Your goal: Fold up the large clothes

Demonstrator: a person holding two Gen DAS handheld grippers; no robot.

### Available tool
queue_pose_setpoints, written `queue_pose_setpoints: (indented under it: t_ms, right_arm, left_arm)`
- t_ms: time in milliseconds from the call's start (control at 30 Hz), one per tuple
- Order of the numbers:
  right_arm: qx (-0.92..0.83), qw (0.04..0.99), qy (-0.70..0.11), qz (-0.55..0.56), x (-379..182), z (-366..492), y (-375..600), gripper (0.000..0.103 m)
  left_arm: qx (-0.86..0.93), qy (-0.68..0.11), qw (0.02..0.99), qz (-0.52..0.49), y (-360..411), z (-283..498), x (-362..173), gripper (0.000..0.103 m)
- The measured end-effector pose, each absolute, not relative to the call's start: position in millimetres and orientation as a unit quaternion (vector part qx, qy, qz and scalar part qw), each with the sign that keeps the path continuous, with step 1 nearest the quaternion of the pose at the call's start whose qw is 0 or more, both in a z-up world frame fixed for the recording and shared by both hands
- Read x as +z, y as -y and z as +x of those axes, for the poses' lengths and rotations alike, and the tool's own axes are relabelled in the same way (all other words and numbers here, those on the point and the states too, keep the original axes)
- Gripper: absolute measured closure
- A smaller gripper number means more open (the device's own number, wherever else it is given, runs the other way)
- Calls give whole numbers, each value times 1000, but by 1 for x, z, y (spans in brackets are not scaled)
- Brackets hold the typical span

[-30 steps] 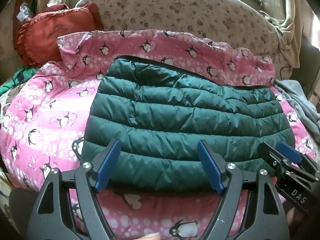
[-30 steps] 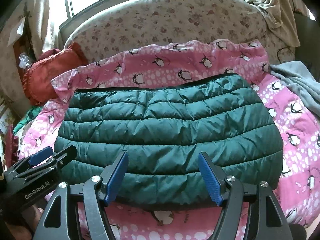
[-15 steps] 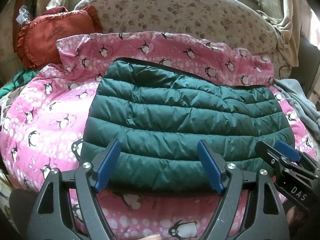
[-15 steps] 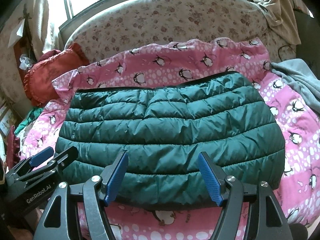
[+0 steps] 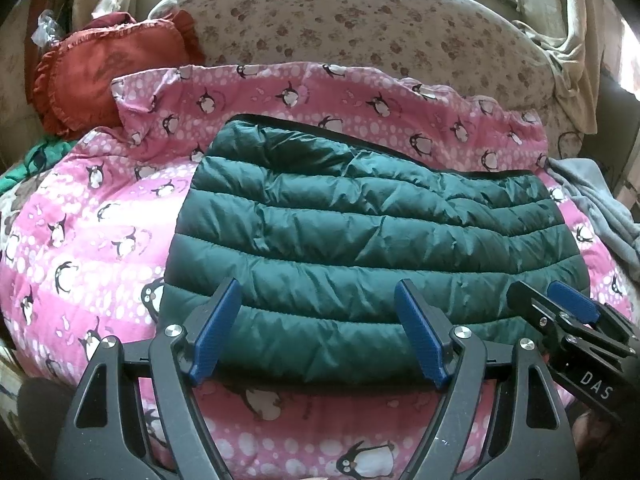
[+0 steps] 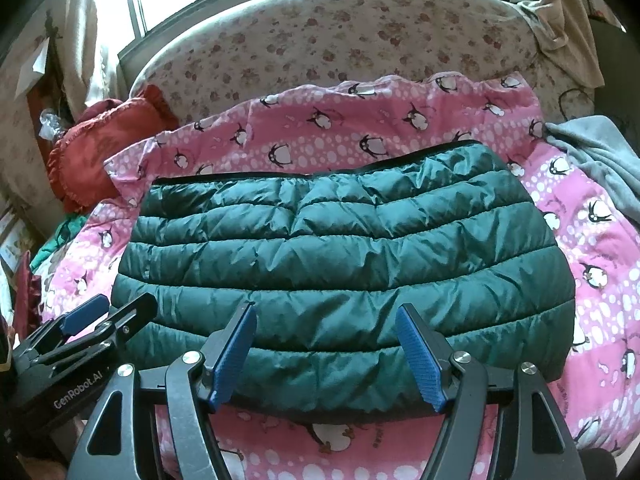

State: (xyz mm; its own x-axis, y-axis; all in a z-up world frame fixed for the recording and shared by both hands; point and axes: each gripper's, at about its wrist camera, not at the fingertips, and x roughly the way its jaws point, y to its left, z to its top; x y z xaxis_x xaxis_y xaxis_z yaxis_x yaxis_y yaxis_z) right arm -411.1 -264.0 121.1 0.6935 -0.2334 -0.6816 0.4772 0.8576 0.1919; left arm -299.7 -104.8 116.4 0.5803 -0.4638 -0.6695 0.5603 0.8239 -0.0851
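At the bottom of each view sit two tools with blue pads. The left gripper [image 5: 316, 334] has its jaws spread wide and holds nothing. The right gripper [image 6: 326, 354] is the same, spread wide and bare. Both hover at the near edge of the green puffy jacket [image 5: 360, 248], not touching it.

The jacket fills the middle of each frame. It looks folded into a fat bundle already, lying flat on the pink penguin blanket [image 5: 92, 240].

What could go wrong? The jacket is puffy and slippery, so I think the fold may spring open. If the jaws bite only the top layer, the bundle could pull apart. They might also pinch the blanket under it and drag it along.

The bed is soft and lumpy. Farther back, a red frilly pillow [image 5: 108, 76] rests at the upper left, a grey cloth [image 6: 600, 160] at the right, and a flowery headboard [image 6: 340, 44] behind. Bright window light shines at the top.
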Motion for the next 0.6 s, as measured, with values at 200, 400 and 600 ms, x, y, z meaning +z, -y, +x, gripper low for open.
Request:
queue_pose_setpoints:
  t_ms: [200, 400, 600]
  right_arm:
    - [-196, 902, -339, 183, 121, -411, 264, 33]
    - [-197, 901, -339, 185, 120, -410, 265, 33]
    - [-197, 900, -341, 187, 119, -411, 267, 33]
  left_arm:
    - [-290, -355, 886, 69, 106, -299, 116, 23]
    - [-291, -356, 886, 70, 108, -300, 116, 23]
    - [-291, -356, 885, 71, 108, -300, 115, 23]
